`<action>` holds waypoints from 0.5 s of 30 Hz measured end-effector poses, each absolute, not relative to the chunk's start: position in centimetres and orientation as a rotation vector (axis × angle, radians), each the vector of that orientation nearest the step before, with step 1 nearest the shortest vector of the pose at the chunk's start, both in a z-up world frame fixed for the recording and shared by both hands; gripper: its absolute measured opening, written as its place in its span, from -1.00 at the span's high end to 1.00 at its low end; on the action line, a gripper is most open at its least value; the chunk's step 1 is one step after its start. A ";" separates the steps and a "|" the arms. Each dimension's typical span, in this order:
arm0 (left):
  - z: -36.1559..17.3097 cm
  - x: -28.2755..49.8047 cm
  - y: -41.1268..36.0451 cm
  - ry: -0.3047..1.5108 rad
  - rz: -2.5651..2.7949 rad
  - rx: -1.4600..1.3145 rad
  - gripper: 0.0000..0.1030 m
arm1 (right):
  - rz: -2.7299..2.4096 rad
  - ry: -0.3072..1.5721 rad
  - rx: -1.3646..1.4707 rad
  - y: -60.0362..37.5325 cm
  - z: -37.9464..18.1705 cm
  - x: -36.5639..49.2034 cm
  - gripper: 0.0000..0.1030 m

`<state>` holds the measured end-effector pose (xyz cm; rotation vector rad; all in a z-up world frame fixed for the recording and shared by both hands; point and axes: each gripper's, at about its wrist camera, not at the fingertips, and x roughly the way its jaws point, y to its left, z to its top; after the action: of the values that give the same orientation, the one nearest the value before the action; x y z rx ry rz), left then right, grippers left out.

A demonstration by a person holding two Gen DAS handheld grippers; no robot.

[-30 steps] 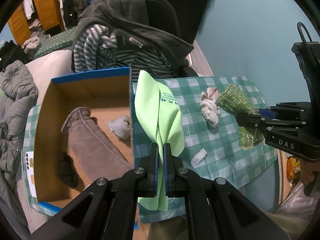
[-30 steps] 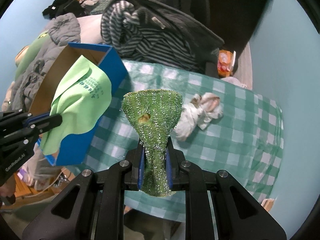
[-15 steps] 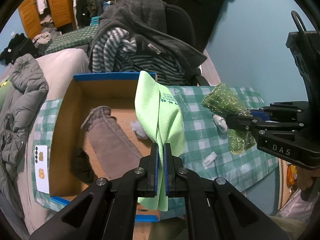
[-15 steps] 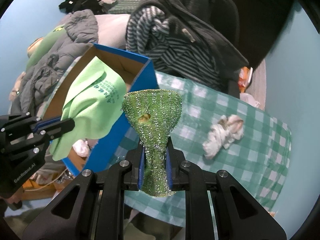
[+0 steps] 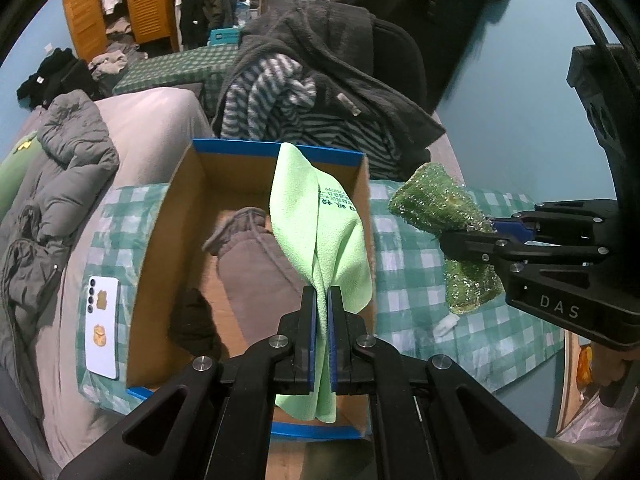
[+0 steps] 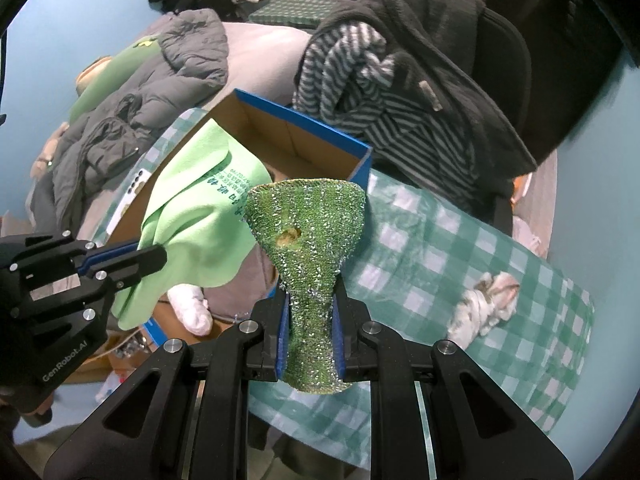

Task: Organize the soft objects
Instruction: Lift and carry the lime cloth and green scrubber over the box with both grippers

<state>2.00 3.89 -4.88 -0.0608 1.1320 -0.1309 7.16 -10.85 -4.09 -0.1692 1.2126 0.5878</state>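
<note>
My left gripper (image 5: 322, 300) is shut on a light green cloth (image 5: 316, 224) and holds it above the open cardboard box with blue rims (image 5: 168, 216). It also shows in the right wrist view (image 6: 152, 254) with the cloth (image 6: 196, 228). My right gripper (image 6: 310, 304) is shut on a glittery green scrubber (image 6: 308, 224), held just right of the box's right wall; the left wrist view shows the scrubber (image 5: 436, 204). A brown sock (image 5: 256, 264), a dark item (image 5: 192, 320) and a white piece (image 6: 190, 308) lie in the box. A crumpled white rag (image 6: 484, 304) lies on the checked cloth.
The green checked tablecloth (image 6: 520, 360) covers the table. A white phone (image 5: 102, 326) lies left of the box. A chair with a striped top and dark jacket (image 5: 320, 96) stands behind. Grey jackets (image 5: 48, 184) lie on the left. A small white scrap (image 5: 446, 324) lies on the tablecloth.
Both grippers have moved left with their loads. The green cloth now hangs over the box instead of its right wall, and the scrubber has come from the table's middle up beside the box.
</note>
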 end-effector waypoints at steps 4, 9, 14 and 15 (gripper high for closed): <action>-4.9 2.1 5.1 1.129 -0.111 -0.067 0.92 | 0.603 1.216 -0.178 -9.6 -4.2 7.5 0.70; -5.2 2.4 6.6 1.132 -0.089 -0.077 0.92 | 0.620 1.219 -0.187 -7.9 -4.4 8.1 0.70; -5.7 2.8 7.9 1.140 -0.070 -0.081 0.92 | 0.636 1.218 -0.198 -6.1 -4.4 8.5 0.70; -5.8 2.8 8.1 1.141 -0.068 -0.081 0.92 | 0.640 1.220 -0.201 -5.6 -4.5 8.6 0.70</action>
<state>2.83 8.13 -5.78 -0.0811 1.1409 -0.0676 8.57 -5.62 -4.49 -0.2015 1.2195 0.6399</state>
